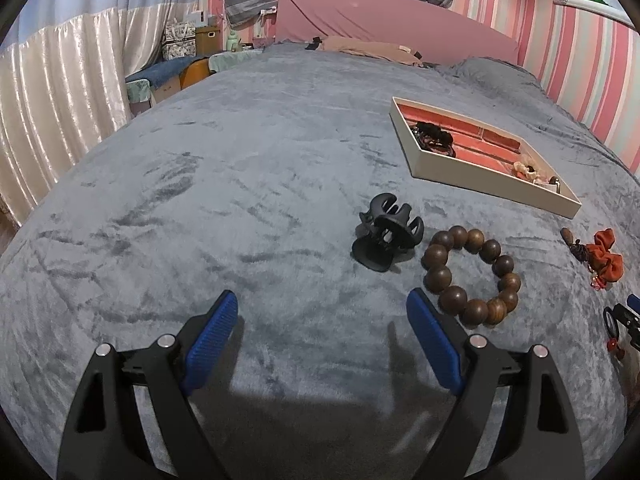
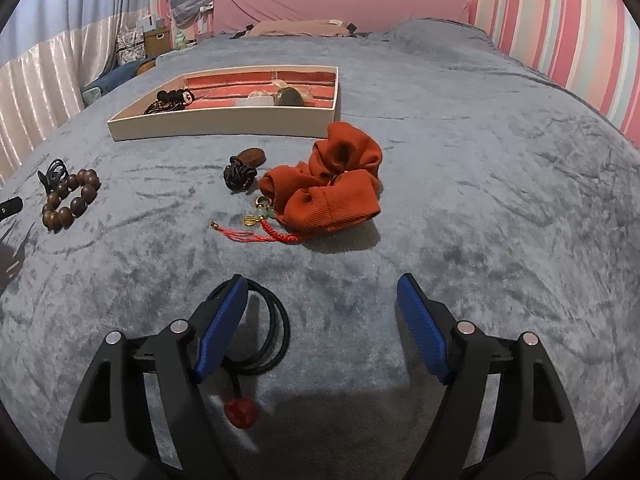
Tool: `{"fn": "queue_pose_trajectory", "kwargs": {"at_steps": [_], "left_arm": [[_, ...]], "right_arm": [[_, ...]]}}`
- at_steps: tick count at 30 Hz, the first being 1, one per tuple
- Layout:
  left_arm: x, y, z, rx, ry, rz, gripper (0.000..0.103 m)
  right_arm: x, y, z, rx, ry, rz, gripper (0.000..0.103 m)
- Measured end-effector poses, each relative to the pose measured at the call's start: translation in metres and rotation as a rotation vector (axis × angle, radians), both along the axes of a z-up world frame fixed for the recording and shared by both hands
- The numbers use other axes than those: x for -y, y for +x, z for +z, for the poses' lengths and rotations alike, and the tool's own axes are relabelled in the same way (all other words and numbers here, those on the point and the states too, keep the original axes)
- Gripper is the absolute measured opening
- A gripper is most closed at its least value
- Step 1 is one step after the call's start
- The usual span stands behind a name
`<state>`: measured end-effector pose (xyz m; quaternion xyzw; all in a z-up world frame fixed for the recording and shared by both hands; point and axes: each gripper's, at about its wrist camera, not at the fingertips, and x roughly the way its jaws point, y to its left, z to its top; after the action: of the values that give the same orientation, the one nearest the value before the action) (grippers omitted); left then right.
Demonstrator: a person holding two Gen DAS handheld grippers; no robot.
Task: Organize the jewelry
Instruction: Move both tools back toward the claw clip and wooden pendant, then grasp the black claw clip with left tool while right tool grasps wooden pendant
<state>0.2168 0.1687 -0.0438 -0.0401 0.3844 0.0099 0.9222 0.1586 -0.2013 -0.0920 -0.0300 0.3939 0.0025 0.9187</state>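
A cream jewelry tray with a red lining lies on the grey bedspread; it also shows in the right wrist view and holds a few pieces. My left gripper is open and empty, just short of a black claw clip and a wooden bead bracelet. My right gripper is open and empty. A black hair tie with a red bead lies under its left finger. Ahead lie an orange scrunchie, a red tassel charm and a dark knotted pendant.
The grey bedspread stretches to the left and far side. A pink headboard and pillows stand at the back. Curtains and storage boxes are off the bed's left edge. A striped pink wall is on the right.
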Motion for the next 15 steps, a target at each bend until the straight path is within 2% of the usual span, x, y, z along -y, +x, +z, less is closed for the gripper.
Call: {"fn": "queue_pose_trajectory", "kwargs": {"at_steps": [8,15], "left_arm": [[0.001,0.009,0.005,0.003,0.004,-0.006,0.085],[0.010,0.022,0.011,0.012,0.021,-0.028,0.085]], "right_arm": [[-0.001,0.008,0.011,0.019,0.024,-0.001,0.071],[-0.025,0.025,0.029,0.058,0.005,0.044,0.070]]}}
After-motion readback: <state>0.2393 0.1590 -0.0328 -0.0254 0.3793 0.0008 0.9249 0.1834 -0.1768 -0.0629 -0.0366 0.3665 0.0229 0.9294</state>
